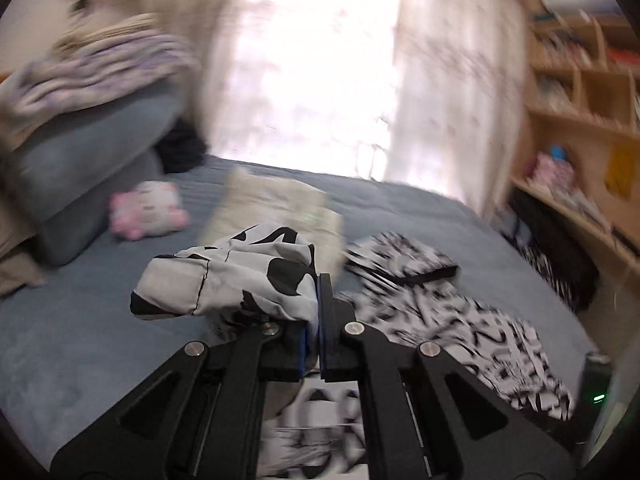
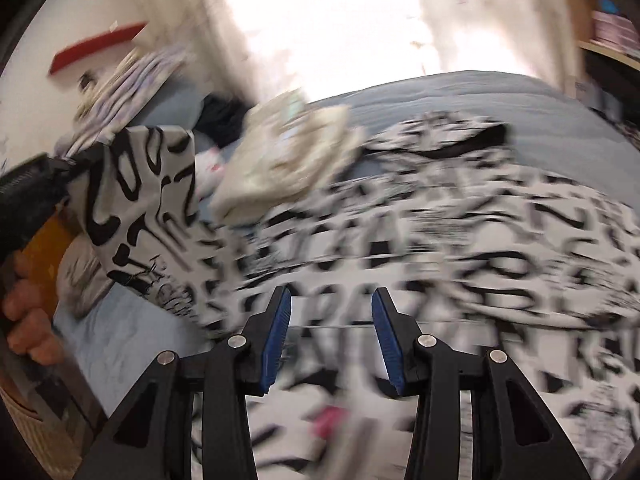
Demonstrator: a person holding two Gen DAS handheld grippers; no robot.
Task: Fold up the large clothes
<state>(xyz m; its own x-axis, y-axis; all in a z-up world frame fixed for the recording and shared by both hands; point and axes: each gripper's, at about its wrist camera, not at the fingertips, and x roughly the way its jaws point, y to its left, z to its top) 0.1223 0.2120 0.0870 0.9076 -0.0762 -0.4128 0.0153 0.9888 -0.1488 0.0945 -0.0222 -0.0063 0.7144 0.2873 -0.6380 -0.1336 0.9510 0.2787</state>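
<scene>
While clamped tight at the fabric's edge, left gripper (image 1: 318,320) holding a bunched fold of black-and-white patterned garment (image 1: 224,280), lifted clear of the blue bed (image 1: 100,340). Bunch hanging toward 9 o'clock of the pressed-together blue pads. Rest of the same garment spread flat on the bed from 3 to 5 o'clock, badly blurred. Folded cream cloth (image 1: 276,208) lying at 12 o'clock just beyond the lifted bunch. Pink plush toy (image 1: 148,210) at 10 o'clock, beside a grey-blue pillow (image 1: 88,152) topped with striped bedding (image 1: 100,68). Bright curtained window (image 1: 316,60) at 12 o'clock, wooden shelves (image 1: 580,92) at 2 o'clock.

Seen from the right wrist: right gripper (image 2: 331,320) partly open, blue pads (image 2: 277,336) apart, nothing pinched between them, poised over the garment (image 2: 440,240) that fills the view from 12 to 5 o'clock. At 9 o'clock, the left gripper (image 2: 68,168) raising a corner of the garment, the fabric draping down from it toward the bed (image 2: 500,96). Hand (image 2: 28,312) gripping that tool's handle at 8 o'clock. Cream cloth (image 2: 280,160) at 11 o'clock, touching the garment's far edge. Small pink patch (image 2: 330,420) at 6 o'clock, too smeared to identify.
</scene>
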